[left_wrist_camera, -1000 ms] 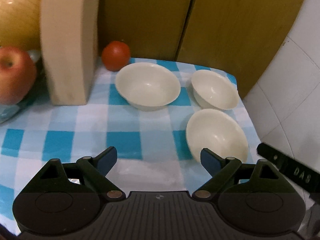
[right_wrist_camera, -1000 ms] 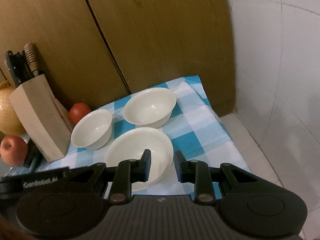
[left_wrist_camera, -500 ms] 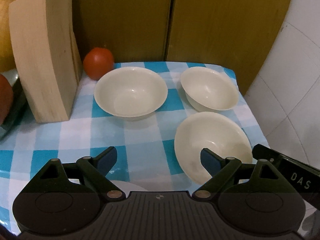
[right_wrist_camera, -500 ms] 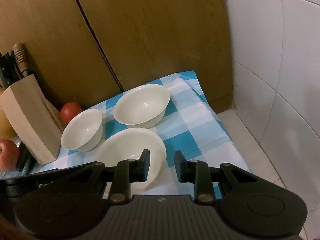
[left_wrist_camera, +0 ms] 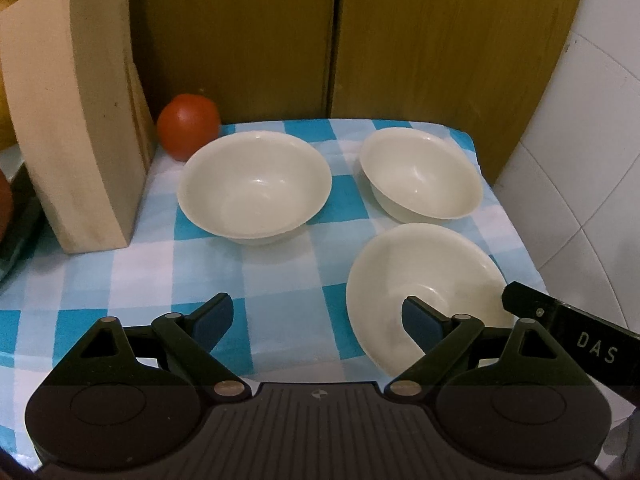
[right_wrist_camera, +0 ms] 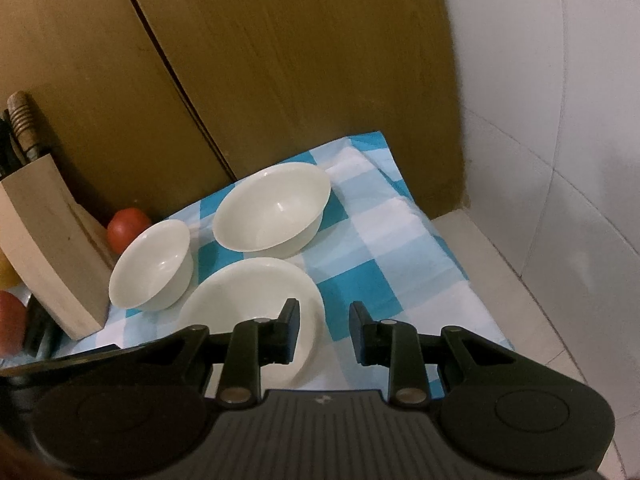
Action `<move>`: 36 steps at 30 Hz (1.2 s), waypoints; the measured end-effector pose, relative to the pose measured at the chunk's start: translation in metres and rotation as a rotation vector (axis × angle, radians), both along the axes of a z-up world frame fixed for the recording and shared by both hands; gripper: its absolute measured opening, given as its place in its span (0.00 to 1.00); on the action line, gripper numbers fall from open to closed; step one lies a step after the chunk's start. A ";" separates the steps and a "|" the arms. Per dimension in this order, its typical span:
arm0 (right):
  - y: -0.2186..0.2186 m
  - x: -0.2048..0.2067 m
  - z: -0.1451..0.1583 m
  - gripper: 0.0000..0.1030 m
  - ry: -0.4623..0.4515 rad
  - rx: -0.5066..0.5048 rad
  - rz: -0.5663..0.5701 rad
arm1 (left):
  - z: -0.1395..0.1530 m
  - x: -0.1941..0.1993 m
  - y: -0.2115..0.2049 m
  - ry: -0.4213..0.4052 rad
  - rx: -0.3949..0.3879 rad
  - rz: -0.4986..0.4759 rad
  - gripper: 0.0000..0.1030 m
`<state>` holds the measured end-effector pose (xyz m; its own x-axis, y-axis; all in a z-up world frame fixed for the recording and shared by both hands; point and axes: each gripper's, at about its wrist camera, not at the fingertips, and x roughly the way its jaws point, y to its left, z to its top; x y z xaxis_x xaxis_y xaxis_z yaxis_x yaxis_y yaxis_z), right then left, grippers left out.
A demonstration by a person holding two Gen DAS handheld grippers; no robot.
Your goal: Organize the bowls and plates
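Note:
Three white dishes sit on a blue-and-white checked cloth (left_wrist_camera: 280,276). In the left wrist view a bowl (left_wrist_camera: 254,188) is left of centre, a second bowl (left_wrist_camera: 420,174) is at the back right, and a shallow plate (left_wrist_camera: 424,280) lies nearest. My left gripper (left_wrist_camera: 316,316) is open wide above the cloth, its right finger over the plate. In the right wrist view the same bowls (right_wrist_camera: 152,264) (right_wrist_camera: 272,206) and plate (right_wrist_camera: 248,296) appear. My right gripper (right_wrist_camera: 325,326) stands open by a narrow gap, its left finger above the plate's right rim, with nothing pinched.
A wooden knife block (left_wrist_camera: 76,140) and a tomato (left_wrist_camera: 188,126) stand at the back left, an apple (right_wrist_camera: 8,320) beyond the block. Brown cabinet doors (left_wrist_camera: 420,40) close the back. White tiled wall (right_wrist_camera: 540,160) and counter lie right of the cloth's edge.
The left wrist view has swung rightward and a little closer: the apple and the yellow object left the frame, and the dishes sit more central. The right gripper has barely moved.

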<state>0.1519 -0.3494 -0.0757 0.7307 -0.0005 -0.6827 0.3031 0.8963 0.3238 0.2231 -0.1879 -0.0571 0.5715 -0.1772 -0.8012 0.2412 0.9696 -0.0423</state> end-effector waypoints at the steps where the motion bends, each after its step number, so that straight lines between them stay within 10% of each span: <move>1: 0.001 0.001 -0.001 0.25 0.000 0.000 0.002 | -0.001 0.001 -0.001 0.002 0.000 -0.002 0.92; 6: 0.002 0.007 -0.007 0.25 0.023 0.008 0.013 | -0.006 0.005 -0.006 0.012 0.013 -0.010 0.90; 19: 0.011 0.015 -0.017 0.11 0.089 0.134 0.102 | -0.024 0.013 -0.006 0.121 -0.012 -0.052 0.47; 36: -0.004 -0.039 -0.004 0.11 0.141 0.098 0.163 | -0.013 -0.041 -0.033 0.133 0.051 -0.203 0.47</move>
<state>0.1131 -0.3530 -0.0801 0.6132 0.1812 -0.7689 0.2055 0.9032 0.3768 0.1826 -0.2212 -0.0698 0.4169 -0.2348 -0.8781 0.4273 0.9033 -0.0386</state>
